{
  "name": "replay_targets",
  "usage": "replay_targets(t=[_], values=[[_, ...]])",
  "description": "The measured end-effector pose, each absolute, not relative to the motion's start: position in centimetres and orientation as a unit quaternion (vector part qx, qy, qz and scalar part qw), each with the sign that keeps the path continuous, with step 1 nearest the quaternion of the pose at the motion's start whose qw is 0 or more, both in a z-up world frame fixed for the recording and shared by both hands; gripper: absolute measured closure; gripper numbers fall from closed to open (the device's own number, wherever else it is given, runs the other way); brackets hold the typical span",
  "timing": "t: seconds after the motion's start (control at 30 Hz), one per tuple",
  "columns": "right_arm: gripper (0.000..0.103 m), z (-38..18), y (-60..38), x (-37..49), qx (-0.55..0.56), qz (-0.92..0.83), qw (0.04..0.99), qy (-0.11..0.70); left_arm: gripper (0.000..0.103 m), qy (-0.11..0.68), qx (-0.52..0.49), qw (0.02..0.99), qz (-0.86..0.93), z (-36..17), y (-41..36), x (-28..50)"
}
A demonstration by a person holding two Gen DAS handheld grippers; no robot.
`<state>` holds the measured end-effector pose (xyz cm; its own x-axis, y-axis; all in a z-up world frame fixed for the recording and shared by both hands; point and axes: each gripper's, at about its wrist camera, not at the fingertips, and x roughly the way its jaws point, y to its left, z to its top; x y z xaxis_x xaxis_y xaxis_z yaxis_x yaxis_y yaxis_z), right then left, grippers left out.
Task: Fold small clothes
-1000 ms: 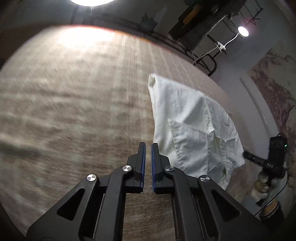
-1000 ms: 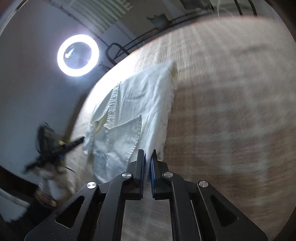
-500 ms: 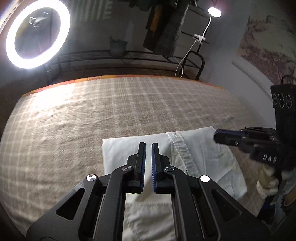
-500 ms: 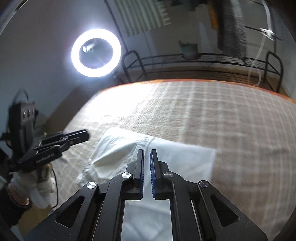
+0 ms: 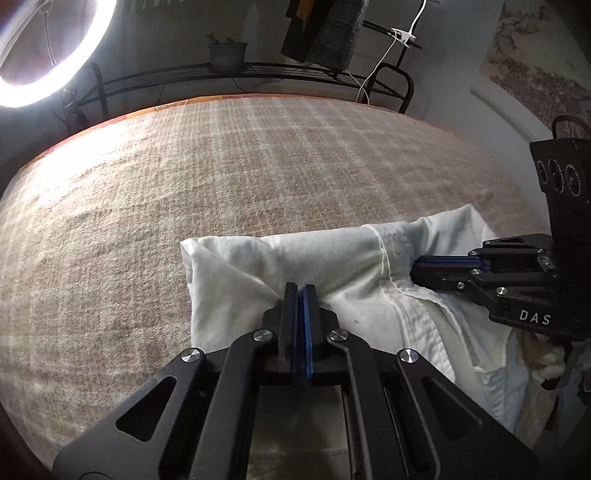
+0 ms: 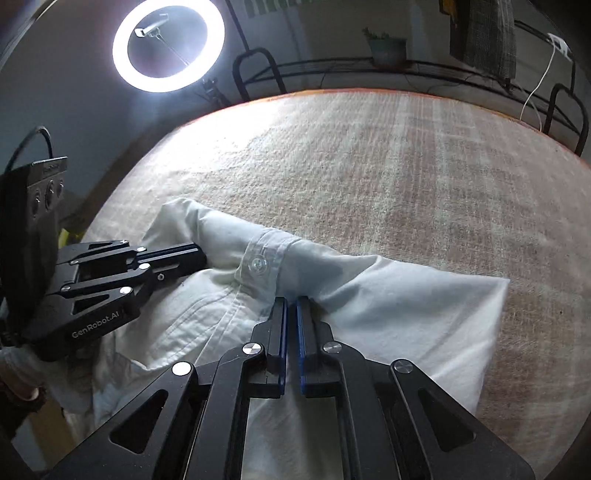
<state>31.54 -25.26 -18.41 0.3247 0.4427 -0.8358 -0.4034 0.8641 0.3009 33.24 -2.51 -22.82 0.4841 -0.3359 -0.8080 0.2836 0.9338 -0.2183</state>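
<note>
A white button shirt (image 5: 351, 266) lies folded across the plaid bed cover (image 5: 221, 177), its folded edge on the far side. My left gripper (image 5: 300, 287) is shut, and creases run out from the fabric pinched at its tips. To its right, my right gripper (image 5: 415, 266) rests on the button placket. In the right wrist view the shirt (image 6: 406, 306) bulges around my right gripper (image 6: 290, 300), whose jaws are closing on a bunch of cloth just below a button (image 6: 256, 264). My left gripper (image 6: 201, 256) lies on the shirt at the left.
A ring light (image 6: 120, 48) shines beyond the bed's far edge. Behind the bed a black metal rack (image 5: 258, 70) carries a plant pot (image 5: 227, 55) and hanging clothes (image 5: 332, 33). A gloved hand (image 5: 543, 365) holds the right gripper. The cover stretches wide beyond the shirt.
Both grippers have swung round and come down a little. The shirt, earlier off to one side of each gripper, now lies folded right at both pairs of tips, with cloth bunched there.
</note>
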Motion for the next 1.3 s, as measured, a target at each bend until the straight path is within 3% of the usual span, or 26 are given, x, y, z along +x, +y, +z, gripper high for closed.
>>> replay_targets(t=[0.1,0.2,0.37,0.53,0.67,0.83,0.9,1.17,1.2,1.3], values=[[0.099,-16.6,-25.9,31.3,0.01,0.259,0.817,0.515,0.097,0.454,-0.075,0.869,-0.183,-20.5,0.6,32.2],[0.097,-14.6,-28.0,30.2,0.045,0.268,0.83,0.488,0.06,0.444,-0.132,0.871,-0.162,-19.4,5.1,31.8],[0.094,-13.5,-31.7,30.0,0.094,0.247,0.843,0.469,0.059,0.48,-0.267,0.821,-0.154,-21.5,9.5,33.5],[0.094,-15.1,-32.8,31.8,0.156,0.251,0.828,0.477,0.059,0.491,-0.299,0.8,-0.171,-23.0,8.2,35.3],[0.094,-16.0,-31.7,32.4,0.136,0.248,0.827,0.486,0.074,0.492,-0.225,0.828,-0.146,-22.7,5.4,35.5],[0.098,-18.8,-31.6,33.7,0.068,0.169,0.84,0.511,0.075,0.489,-0.067,0.865,-0.085,-22.9,2.4,34.6],[0.095,-18.6,-32.9,33.7,0.091,0.151,0.843,0.508,0.075,0.476,-0.028,0.877,-0.062,-22.1,2.0,33.8],[0.092,-13.1,-37.0,28.3,0.144,0.146,0.863,0.462,0.075,0.429,-0.079,0.896,-0.089,-16.1,4.0,27.2],[0.088,-12.8,-37.2,27.2,0.15,0.156,0.86,0.462,0.072,0.435,-0.086,0.891,-0.098,-16.0,4.1,26.3],[0.065,-13.3,-37.3,24.6,0.168,0.173,0.849,0.47,0.053,0.46,-0.132,0.87,-0.12,-17.3,4.6,25.9]])
